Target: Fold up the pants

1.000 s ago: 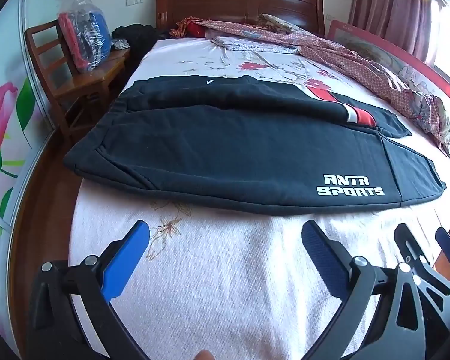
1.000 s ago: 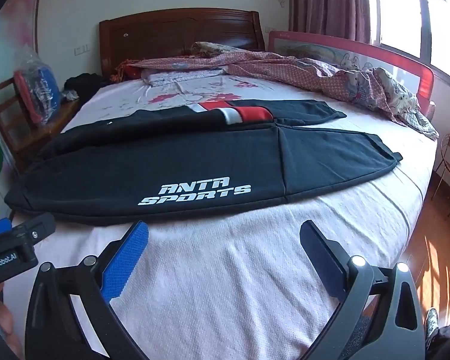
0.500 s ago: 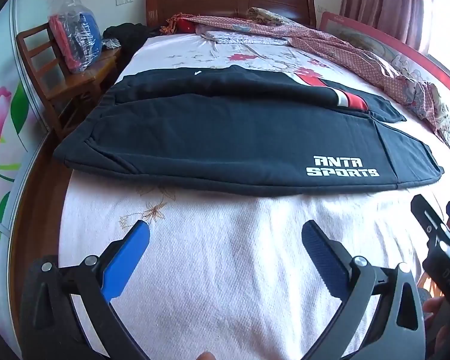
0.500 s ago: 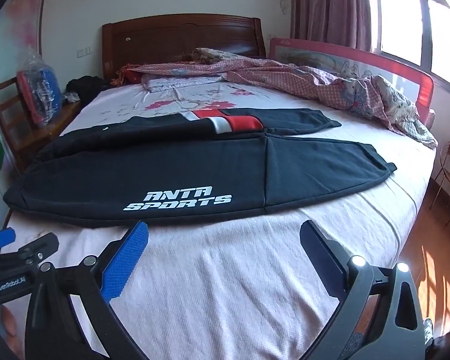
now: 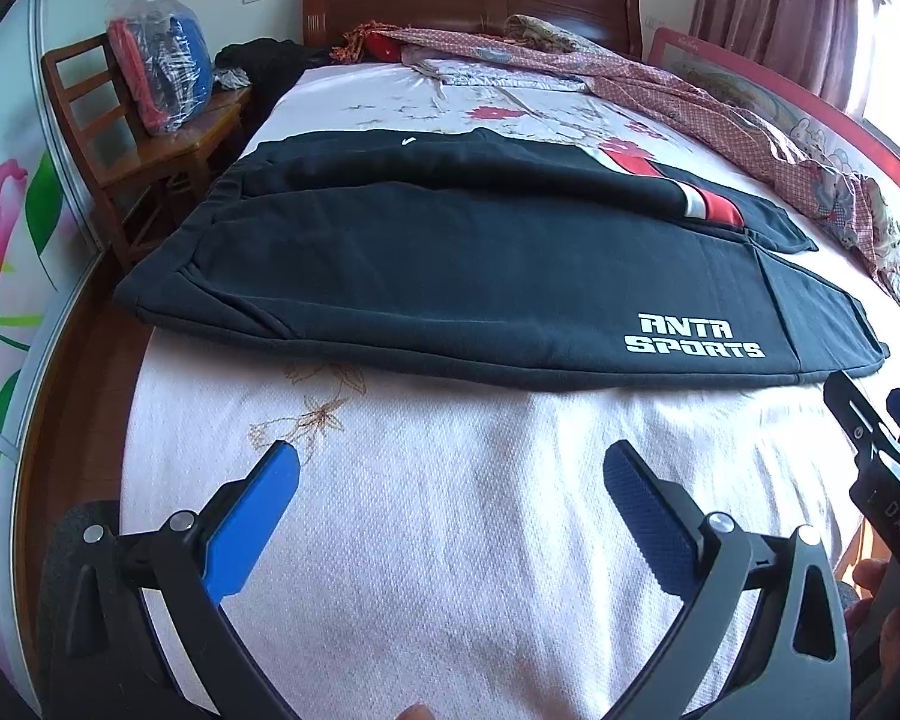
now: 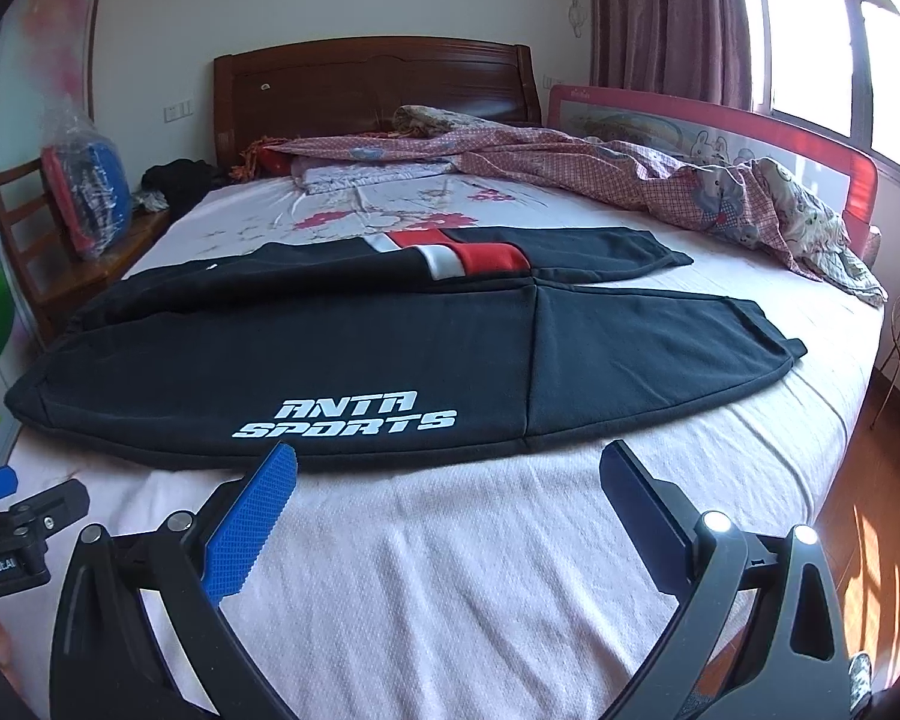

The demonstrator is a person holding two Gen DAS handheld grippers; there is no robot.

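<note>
The black pants [image 5: 450, 276] lie flat across the bed [image 5: 450, 540], just beyond both tongs. The left gripper [image 5: 450, 474] and right gripper [image 6: 447, 474] hover spread wide, holding nothing, near the pants' near edge.

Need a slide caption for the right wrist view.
Open right tongs hover before black pants spread on the bed.

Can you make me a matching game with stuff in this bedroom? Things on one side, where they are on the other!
Things:
1. black pants
2. plastic-wrapped bundle
3. checked quilt
4. left gripper

Places:
A. on the wooden chair
B. bunched along the red bed rail
C. open, above the bare sheet
D. spread flat across the bed

Pairs: 1-D, 2-A, 3-B, 4-C
</note>
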